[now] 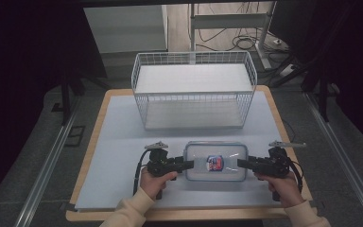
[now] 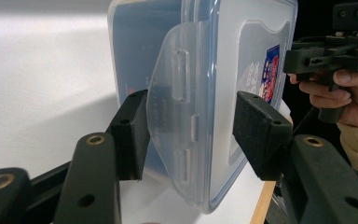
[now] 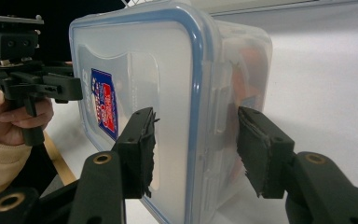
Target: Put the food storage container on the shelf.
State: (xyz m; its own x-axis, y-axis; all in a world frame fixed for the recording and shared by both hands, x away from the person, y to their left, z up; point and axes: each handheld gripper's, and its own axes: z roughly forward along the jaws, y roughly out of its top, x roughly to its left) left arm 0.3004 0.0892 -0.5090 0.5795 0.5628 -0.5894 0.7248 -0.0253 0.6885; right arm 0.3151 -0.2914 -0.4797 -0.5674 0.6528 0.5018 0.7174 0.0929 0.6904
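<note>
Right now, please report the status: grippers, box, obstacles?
Right gripper shut on plastic box, left gripper fingers astride its other end, not clamped. Wire basket beyond, apart.

A wooden table [image 1: 93, 142] carries a white mat [image 1: 123, 142]; a white wire basket [image 1: 194, 90] stands at its far edge. Grey floor [image 1: 33, 137] with metal rails [image 1: 47, 165] flanks both sides. Beyond are a desk frame [image 1: 227, 21], loose cables [image 1: 238, 42] and dark surroundings.

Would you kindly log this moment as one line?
container on table | left gripper jaws astride its end | right gripper shut on container | basket behind
</note>
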